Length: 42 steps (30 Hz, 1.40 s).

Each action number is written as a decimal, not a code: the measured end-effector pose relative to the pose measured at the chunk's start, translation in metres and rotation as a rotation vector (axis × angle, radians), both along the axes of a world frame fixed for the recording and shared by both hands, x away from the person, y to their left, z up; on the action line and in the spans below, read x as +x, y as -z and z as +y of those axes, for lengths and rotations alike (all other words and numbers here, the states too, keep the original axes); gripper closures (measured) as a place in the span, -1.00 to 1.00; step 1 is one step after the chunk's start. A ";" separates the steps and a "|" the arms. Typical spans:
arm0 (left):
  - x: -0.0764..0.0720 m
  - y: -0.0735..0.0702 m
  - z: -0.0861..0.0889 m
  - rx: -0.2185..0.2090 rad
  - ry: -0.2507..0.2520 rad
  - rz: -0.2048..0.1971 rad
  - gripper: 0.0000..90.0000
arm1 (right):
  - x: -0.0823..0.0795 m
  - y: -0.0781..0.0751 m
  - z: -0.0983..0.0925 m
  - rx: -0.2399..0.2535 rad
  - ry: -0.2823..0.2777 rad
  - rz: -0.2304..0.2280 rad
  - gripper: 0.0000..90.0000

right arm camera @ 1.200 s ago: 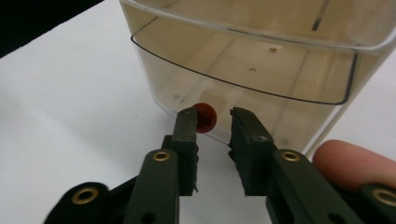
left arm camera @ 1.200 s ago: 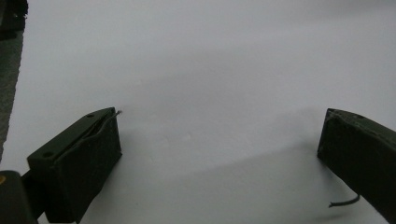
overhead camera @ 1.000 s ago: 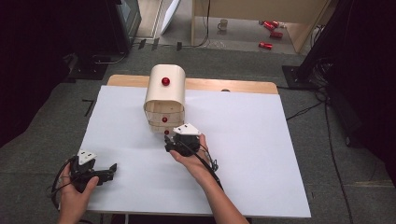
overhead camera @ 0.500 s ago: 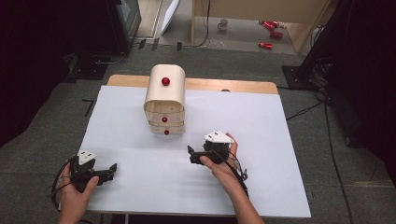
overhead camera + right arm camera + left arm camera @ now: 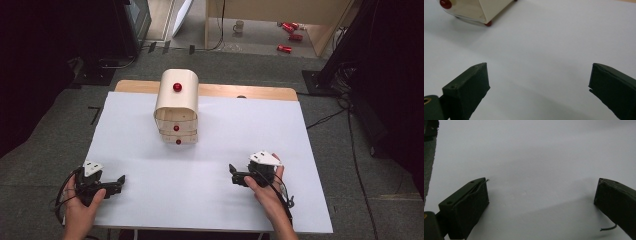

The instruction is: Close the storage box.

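A small cream drawer cabinet (image 5: 176, 107) with red knobs (image 5: 177, 87) stands at the back middle of the white table (image 5: 225, 130). Its two lower drawers stick out a little toward me. My right gripper (image 5: 232, 175) hovers at the front right, well clear of the cabinet. Its jaws have just been opening and now stand open with nothing between them (image 5: 539, 75). The right gripper view catches the cabinet's corner (image 5: 474, 10) at its top left. My left gripper (image 5: 121, 181) rests at the front left, open over bare table (image 5: 541, 192).
A wooden strip (image 5: 240, 91) edges the table's back. Grey floor surrounds the table, with red cans (image 5: 290, 37) and a mug (image 5: 239, 26) far behind. Dark equipment stands at the left and right.
My right gripper has pulled away from the cabinet's bottom drawer knob, moving right and toward the near edge. The left gripper has stayed put.
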<state>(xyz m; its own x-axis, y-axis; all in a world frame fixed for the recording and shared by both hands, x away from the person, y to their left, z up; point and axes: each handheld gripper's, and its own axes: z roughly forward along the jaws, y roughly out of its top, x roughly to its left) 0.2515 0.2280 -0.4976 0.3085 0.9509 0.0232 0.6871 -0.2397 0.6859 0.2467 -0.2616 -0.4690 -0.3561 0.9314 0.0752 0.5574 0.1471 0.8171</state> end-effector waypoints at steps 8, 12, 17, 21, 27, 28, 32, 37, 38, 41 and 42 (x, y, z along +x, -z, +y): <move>0.000 0.000 0.000 0.002 0.001 0.001 -1.00 | -0.020 0.006 -0.032 -0.021 0.035 0.017 -0.94; 0.000 0.000 0.000 0.000 0.000 0.000 -1.00 | -0.025 0.009 -0.043 -0.042 0.055 0.027 -0.94; 0.000 0.000 0.000 0.000 0.000 0.000 -1.00 | -0.035 0.010 -0.065 -0.039 0.097 0.037 -0.94; 0.000 0.000 0.000 0.000 0.000 0.000 -1.00 | -0.041 0.014 -0.080 -0.059 0.139 0.052 -0.94; 0.000 0.000 0.000 0.000 0.000 0.000 -1.00 | -0.044 0.028 -0.091 -0.108 0.160 0.103 -0.94; 0.000 0.000 0.000 0.000 0.000 0.000 -1.00 | -0.044 0.032 -0.091 -0.138 0.162 0.112 -0.96; 0.000 0.000 0.000 0.000 0.000 0.001 -1.00 | -0.042 0.036 -0.095 -0.104 0.165 0.137 -0.98; 0.000 0.000 0.000 -0.001 0.000 0.001 -1.00 | -0.042 0.036 -0.095 -0.106 0.165 0.137 -0.98; 0.000 0.000 0.000 0.000 0.000 0.001 -1.00 | -0.042 0.036 -0.095 -0.106 0.163 0.137 -0.98; 0.000 0.000 0.000 0.000 0.000 0.001 -1.00 | -0.042 0.036 -0.095 -0.104 0.165 0.137 -0.98; 0.000 0.000 0.000 -0.001 0.000 0.001 -1.00 | -0.042 0.036 -0.095 -0.105 0.164 0.136 -0.98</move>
